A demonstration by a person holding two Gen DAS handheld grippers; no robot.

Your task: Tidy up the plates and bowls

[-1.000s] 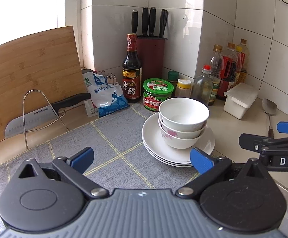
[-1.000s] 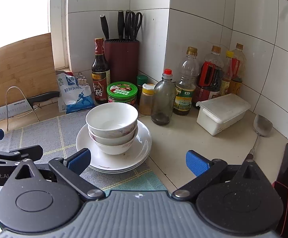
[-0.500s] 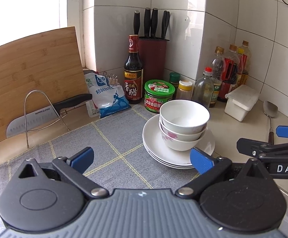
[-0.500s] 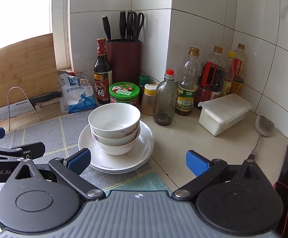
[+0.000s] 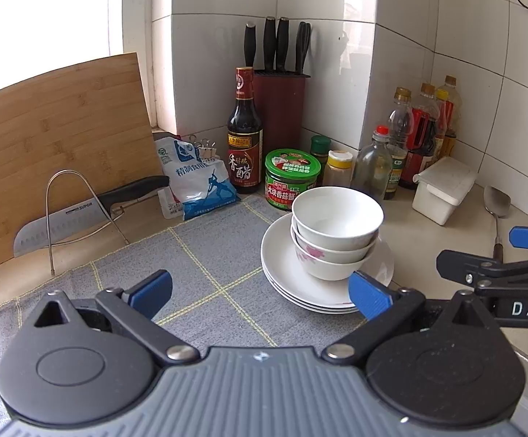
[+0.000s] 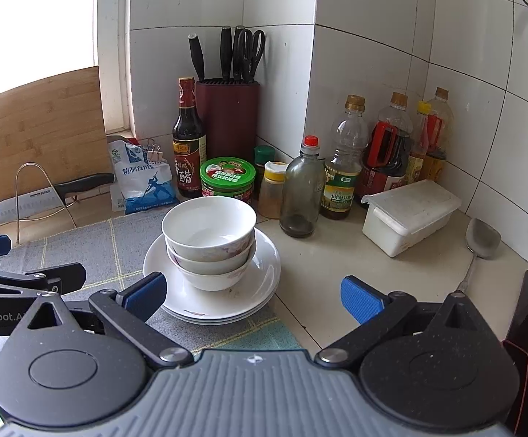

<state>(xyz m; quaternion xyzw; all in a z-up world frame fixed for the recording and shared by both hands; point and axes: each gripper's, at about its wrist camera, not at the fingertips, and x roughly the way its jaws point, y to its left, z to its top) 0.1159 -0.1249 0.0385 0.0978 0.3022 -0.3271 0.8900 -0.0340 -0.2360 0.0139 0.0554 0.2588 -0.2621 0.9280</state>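
Three white bowls (image 5: 336, 225) are nested on a stack of white plates (image 5: 282, 276) at the right edge of a grey checked mat (image 5: 191, 262). The same bowls (image 6: 209, 233) and plates (image 6: 260, 284) show in the right wrist view. My left gripper (image 5: 260, 289) is open and empty, just short of the stack, its right fingertip by the plate rim. My right gripper (image 6: 251, 296) is open and empty, in front of the stack, its left fingertip by the plate rim. Each gripper shows at the edge of the other's view.
A wire rack (image 5: 78, 215) with a knife (image 5: 82, 215) and a bamboo board (image 5: 56, 138) stand at the back left. A knife block (image 5: 280, 109), vinegar bottle (image 5: 243, 138), green jar (image 5: 293, 178), several oil bottles (image 6: 347, 164), a white box (image 6: 409, 215) and a spatula (image 6: 480, 244) line the tiled corner.
Both grippers have drawn slightly closer to the stack and the views have tilted down a little. Nothing on the counter has moved.
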